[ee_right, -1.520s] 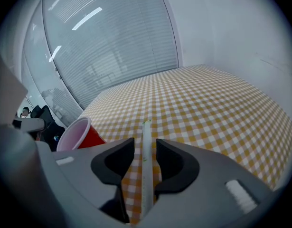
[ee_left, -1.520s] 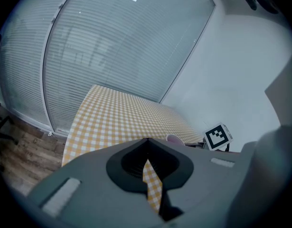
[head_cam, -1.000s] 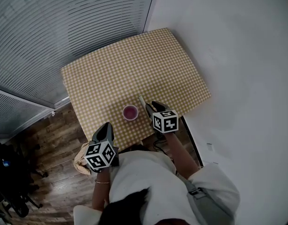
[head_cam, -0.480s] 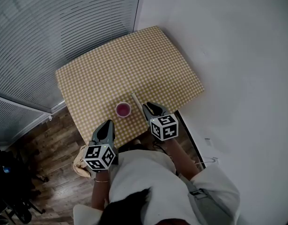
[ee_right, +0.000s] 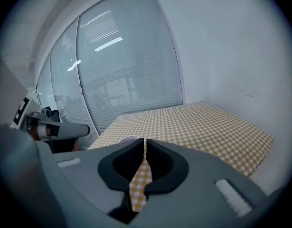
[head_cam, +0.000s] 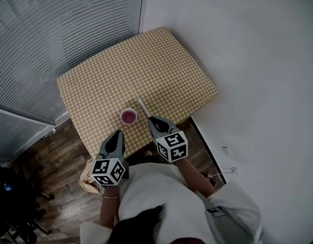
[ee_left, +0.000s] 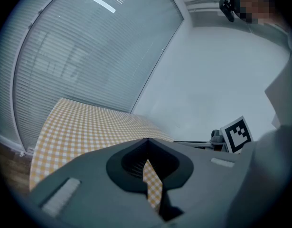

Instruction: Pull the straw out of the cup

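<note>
Print: the only marks I could make out were the black-and-white square markers on the cube of each tool; they carried no words.
Right tool (head_cam: 150,119): its jaws were closing, down to a thin slit, with nothing between them and only checked cloth showing through.
Left tool (head_cam: 115,134): narrow, the tips together and empty.
Straw (head_cam: 142,105): it lay flat on the table, out of the cup and just to the right of it in the head view, slanting away from me.
Straw and right tool: the straw's near end lay just beyond the tool's tip, and nothing was gripped. I could not tell whether the tip touched it.
Cup (head_cam: 128,116): upright near my edge of the table, with pink liquid inside. It stood between the two tools and a little beyond them, apart from both.
Left tool's place: over the near edge of the table, to the left of the cup.
Table (head_cam: 161,70): covered in a yellow-and-white checked cloth and set into a corner.
Room: a wall of glass with grey blinds (head_cam: 54,29) ran along the far left side. A plain white wall (head_cam: 248,60) stood on the right, and dark wood floor (head_cam: 49,156) lay below the table.
</note>
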`<state>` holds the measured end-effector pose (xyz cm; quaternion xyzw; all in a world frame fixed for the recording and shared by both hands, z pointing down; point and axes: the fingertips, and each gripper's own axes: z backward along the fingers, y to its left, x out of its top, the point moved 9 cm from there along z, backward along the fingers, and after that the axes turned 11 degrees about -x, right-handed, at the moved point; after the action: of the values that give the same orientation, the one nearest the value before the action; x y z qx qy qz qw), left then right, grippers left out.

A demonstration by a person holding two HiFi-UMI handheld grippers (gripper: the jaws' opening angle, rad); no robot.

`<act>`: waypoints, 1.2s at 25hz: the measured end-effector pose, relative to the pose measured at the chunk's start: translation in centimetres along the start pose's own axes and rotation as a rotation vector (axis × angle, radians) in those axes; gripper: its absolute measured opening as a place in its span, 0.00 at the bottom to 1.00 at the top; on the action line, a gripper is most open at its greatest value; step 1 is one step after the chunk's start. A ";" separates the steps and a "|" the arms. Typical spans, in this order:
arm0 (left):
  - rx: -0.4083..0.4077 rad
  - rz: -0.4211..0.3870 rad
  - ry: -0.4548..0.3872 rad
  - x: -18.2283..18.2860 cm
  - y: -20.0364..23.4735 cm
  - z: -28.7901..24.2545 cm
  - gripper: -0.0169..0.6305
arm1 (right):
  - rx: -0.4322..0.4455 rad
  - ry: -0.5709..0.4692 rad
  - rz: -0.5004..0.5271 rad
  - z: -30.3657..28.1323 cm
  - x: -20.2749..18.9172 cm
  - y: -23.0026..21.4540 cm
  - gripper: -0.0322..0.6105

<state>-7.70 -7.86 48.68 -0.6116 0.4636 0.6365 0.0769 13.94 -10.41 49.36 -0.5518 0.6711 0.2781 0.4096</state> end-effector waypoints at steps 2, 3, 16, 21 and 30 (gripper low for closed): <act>0.000 -0.002 0.006 -0.2 -0.3 0.0 0.06 | 0.005 -0.023 -0.002 0.6 -0.1 0.4 0.07; 0.001 -0.003 0.008 -0.3 -0.5 0.0 0.06 | 0.012 -0.037 -0.003 0.9 -0.2 0.6 0.06; 0.026 -0.030 0.066 -1.3 -1.9 -0.5 0.06 | 0.021 -0.058 0.023 2.9 -1.6 1.5 0.06; 0.021 -0.055 0.081 -1.3 -2.0 -0.7 0.06 | 0.011 -0.060 0.024 3.1 -2.1 1.9 0.06; 0.003 -0.058 0.092 -1.1 -2.0 -1.1 0.06 | -0.008 -0.061 0.023 3.5 -2.1 2.1 0.06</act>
<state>-5.33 -6.94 48.83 -0.6532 0.4497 0.6046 0.0747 12.90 -5.97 49.25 -0.5370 0.6635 0.3020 0.4246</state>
